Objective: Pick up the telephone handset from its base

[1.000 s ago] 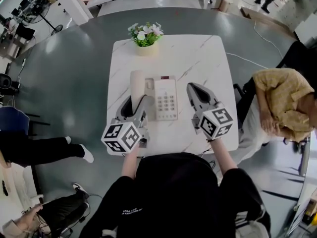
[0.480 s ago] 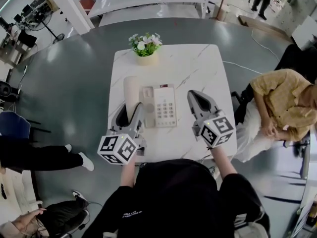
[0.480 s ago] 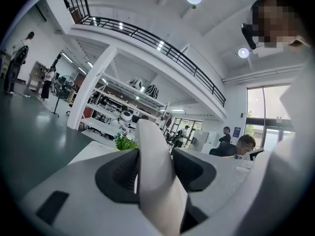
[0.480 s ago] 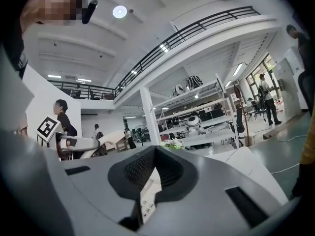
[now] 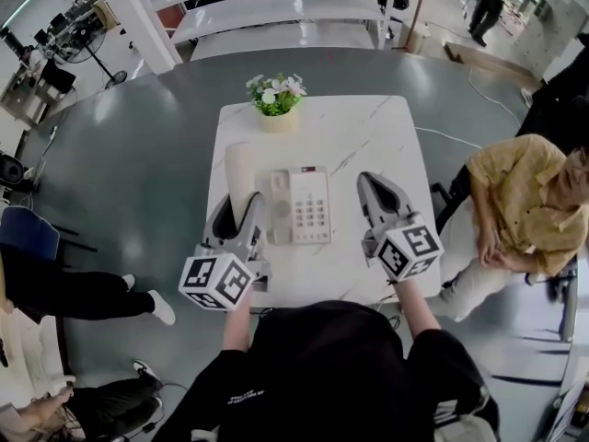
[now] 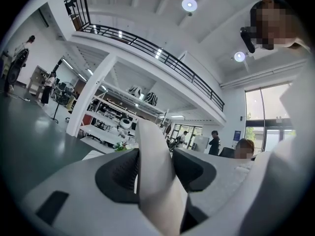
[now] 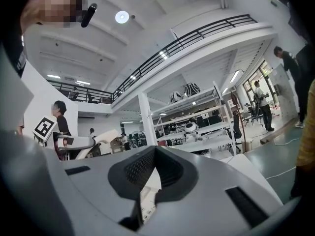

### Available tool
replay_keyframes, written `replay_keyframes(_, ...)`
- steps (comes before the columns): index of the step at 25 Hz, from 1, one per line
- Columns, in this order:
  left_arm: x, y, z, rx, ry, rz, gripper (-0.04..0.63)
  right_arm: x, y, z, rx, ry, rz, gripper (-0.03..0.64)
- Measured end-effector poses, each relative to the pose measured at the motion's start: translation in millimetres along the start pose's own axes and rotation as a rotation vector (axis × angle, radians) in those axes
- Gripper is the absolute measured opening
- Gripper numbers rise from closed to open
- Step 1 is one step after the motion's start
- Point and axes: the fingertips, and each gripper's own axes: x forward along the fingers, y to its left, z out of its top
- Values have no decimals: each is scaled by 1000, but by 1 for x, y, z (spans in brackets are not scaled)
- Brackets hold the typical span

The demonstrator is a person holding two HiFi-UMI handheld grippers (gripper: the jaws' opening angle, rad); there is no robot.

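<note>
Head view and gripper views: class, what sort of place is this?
Probably a robotics lab in an open hall: long white benches, a white robot near them, a railed mezzanine overhead.

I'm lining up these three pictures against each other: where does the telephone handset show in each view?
Head view: the handset is left of the phone base, standing out of the left tool.
Left gripper view: bottom centre, clamped between the jaws.
Right gripper view: I cannot make it out.
Shared landmark: the white pillar.
</note>
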Motion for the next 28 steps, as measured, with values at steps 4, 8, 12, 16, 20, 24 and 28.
replay_keyframes(4, -5, 2, 7, 14, -19, 8, 207, -5, -3, 7, -1, -30, -21, -9)
replay_keyframes(8, -10, 6, 14, 28, -33, 23, 207, -9, -5, 14, -7, -50, -45, -9)
replay_keyframes(12, -13, 11, 15, 31, -35, 32, 207, -7, -7, 13, -28, -42, -66, -9)
replay_keyframes(16, -13, 11, 11, 31, -25, 30, 207, -6, -7, 13, -31, -40, -74, -9)
replay_keyframes(20, -13, 10, 11, 31, -19, 25, 207, -7, -6, 14, -35, -42, -81, -9)
replay_keyframes(24, -13, 10, 12, 32, -12, 21, 207, -9, -7, 16, -39, -42, -95, -9)
replay_keyframes(28, -11, 9, 11, 28, -7, 12, 207, -11, -8, 19, -50, -44, -108, -9)
